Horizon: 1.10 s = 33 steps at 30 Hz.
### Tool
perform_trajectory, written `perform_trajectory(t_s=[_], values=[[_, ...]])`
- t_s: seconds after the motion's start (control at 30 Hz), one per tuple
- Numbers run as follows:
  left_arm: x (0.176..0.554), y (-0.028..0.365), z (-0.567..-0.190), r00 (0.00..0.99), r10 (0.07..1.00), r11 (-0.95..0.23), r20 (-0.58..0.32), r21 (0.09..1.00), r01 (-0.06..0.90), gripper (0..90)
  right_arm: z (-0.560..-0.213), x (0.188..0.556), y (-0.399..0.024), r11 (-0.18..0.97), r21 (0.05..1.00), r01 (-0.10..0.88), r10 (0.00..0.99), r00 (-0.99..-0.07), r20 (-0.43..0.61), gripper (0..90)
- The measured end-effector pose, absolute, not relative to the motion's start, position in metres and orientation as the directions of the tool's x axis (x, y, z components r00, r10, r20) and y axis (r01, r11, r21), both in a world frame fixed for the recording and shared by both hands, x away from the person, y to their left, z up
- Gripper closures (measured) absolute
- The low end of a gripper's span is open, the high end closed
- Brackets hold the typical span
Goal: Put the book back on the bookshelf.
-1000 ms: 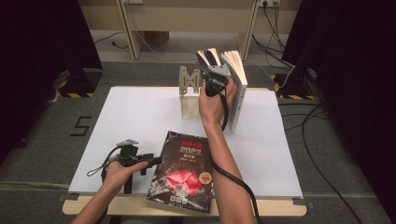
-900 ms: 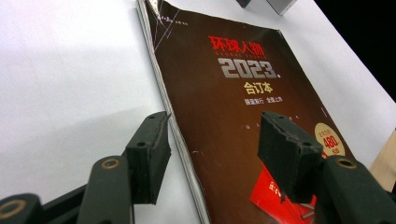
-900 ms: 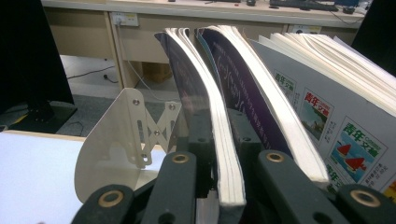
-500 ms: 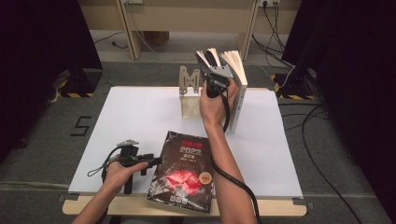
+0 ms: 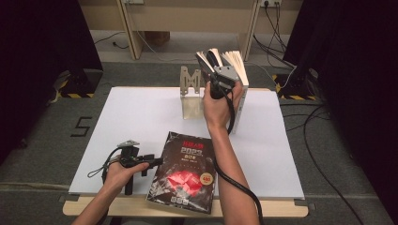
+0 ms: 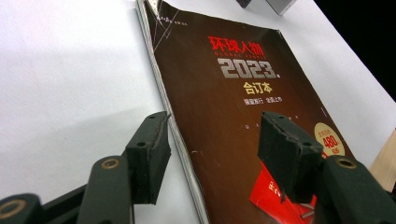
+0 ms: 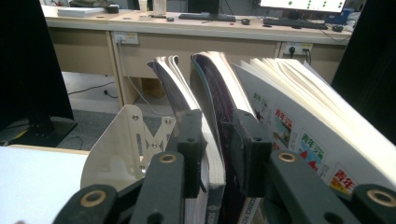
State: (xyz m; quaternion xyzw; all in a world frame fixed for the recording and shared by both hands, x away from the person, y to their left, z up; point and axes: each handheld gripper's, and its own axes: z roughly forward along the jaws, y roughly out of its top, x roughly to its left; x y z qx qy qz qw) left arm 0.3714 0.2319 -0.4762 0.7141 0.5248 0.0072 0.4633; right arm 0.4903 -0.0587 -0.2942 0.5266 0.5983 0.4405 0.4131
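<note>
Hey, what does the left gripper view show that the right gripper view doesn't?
Left gripper view: the dark 2023 magazine lying flat, its edge between the open jaws of the left tool.

Right gripper view: upright magazines beside a metal bookend, a desk behind, and the right tool, whose jaws have just been opening with the middle magazine between them.

Both: a pair of black jaws rising from the bottom, and the white table.

Even overhead light falls bright on the white worktop (image 5: 141,117), while the surroundings beyond its edges sink into near black. Shadows on it are faint and soft. The high view is slightly grainy, and nearest the lens the black jaws in both gripper views blur.
</note>
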Motion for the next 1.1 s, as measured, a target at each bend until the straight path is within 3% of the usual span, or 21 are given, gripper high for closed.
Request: perform_trajectory(t_s=[0.47, 0.57, 0.73, 1.1], values=[[0.3714, 0.2302, -0.4773, 0.451, 0.756, -0.025, -0.475, 0.667, 0.744, 42.3, -0.2940, 0.4856, -0.0636, 0.075, 0.967, 0.245, 0.991, -0.127, -0.045, 66.0], [0.3711, 0.2291, -0.4774, 0.455, 0.752, -0.027, -0.477, 0.667, 0.745, 42.3, -0.2973, 0.4885, -0.0612, 0.100, 0.955, 0.278, 0.985, -0.161, -0.056, 68.6], [0.3714, 0.2296, -0.4774, 0.454, 0.753, -0.026, -0.477, 0.667, 0.745, 42.3, -0.2939, 0.4898, -0.0595, 0.131, 0.945, 0.299, 0.982, -0.168, -0.083, 82.2], [0.3717, 0.2289, -0.4784, 0.452, 0.753, -0.026, -0.478, 0.664, 0.747, 42.4, -0.2931, 0.4875, -0.0625, 0.113, 0.943, 0.313, 0.992, -0.082, -0.092, 83.2]])
